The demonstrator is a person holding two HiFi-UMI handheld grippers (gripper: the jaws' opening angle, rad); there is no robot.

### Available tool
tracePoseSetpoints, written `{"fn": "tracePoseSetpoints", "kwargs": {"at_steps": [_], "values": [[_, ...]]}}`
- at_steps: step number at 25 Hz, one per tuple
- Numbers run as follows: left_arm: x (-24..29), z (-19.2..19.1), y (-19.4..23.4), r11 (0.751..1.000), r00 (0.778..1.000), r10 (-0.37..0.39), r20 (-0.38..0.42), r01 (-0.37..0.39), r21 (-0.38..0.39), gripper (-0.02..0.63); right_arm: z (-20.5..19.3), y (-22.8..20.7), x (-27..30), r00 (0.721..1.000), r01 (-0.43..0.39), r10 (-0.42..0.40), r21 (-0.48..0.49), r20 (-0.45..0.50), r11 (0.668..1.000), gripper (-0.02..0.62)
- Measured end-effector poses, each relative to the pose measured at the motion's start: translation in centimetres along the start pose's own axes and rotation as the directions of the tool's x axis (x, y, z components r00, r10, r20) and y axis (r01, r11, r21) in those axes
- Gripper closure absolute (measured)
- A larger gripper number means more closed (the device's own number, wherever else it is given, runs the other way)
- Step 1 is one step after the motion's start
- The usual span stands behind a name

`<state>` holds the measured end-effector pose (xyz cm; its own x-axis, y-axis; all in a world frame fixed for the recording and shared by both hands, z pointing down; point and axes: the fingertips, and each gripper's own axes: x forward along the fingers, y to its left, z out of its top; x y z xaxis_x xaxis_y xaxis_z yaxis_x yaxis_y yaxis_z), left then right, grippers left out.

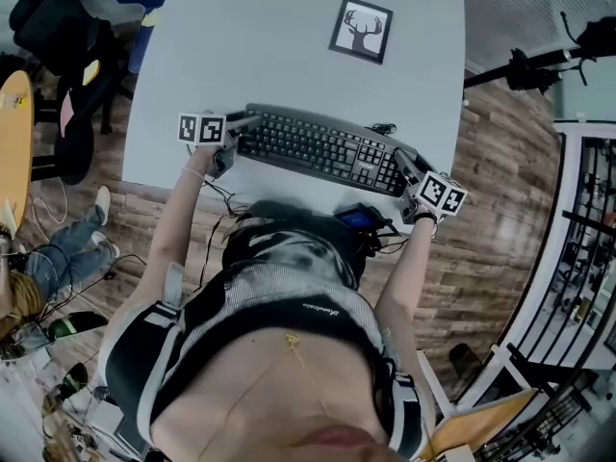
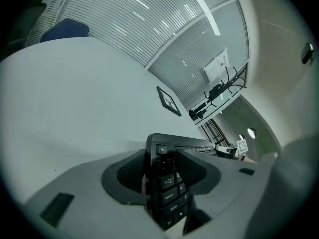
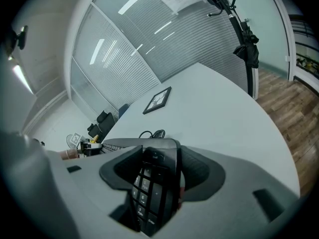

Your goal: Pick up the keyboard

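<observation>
Keyboard (image 1: 318, 147) is found at near edge of table (image 1: 269, 46). Left gripper (image 1: 241, 128) is clamped on its Esc end, right gripper (image 1: 402, 166) on its numpad end. The 2 end grips are judged to keep it level.

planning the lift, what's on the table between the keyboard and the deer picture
Head view: bare table, apart from a coiled cable just behind the keyboard, short of the deer picture.
</observation>
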<state>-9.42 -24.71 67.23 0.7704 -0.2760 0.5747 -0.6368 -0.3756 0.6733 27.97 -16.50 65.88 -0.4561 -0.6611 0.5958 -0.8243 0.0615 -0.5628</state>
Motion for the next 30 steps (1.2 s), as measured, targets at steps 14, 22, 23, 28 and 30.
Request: {"fn": "tracePoseSetpoints", "kwargs": {"at_steps": [14,22,23,28,30], "values": [[-1.9,1.6,-1.8,0.999,0.999,0.001,0.053,-0.002,0.032,0.417,1.9,2.0,-1.7,0.999,0.013,-0.012,-0.039,0.045,0.999,0.36],[-3.1,2.2,-2.8,0.999,0.997,-0.016,0.077,0.012,0.051,0.417,2.7,3.5,-3.1,0.997,0.029,-0.026,-0.056,0.067,0.998,0.359],[-3.2,2.3,-2.9,0.999,0.997,-0.017,0.081,0.013,0.053,0.417,2.8,3.7,-3.2,0.997,0.032,-0.028,-0.059,0.071,0.998,0.359],[-4.1,3.0,-3.3,0.998,0.995,-0.017,0.097,0.011,0.062,0.417,3.7,4.7,-3.8,0.996,0.04,-0.033,-0.075,0.087,0.996,0.359],[-4.8,3.3,-3.6,0.997,0.994,-0.018,0.106,0.011,0.071,0.417,3.9,5.4,-4.0,0.995,0.036,-0.029,-0.078,0.093,0.996,0.359]]}}
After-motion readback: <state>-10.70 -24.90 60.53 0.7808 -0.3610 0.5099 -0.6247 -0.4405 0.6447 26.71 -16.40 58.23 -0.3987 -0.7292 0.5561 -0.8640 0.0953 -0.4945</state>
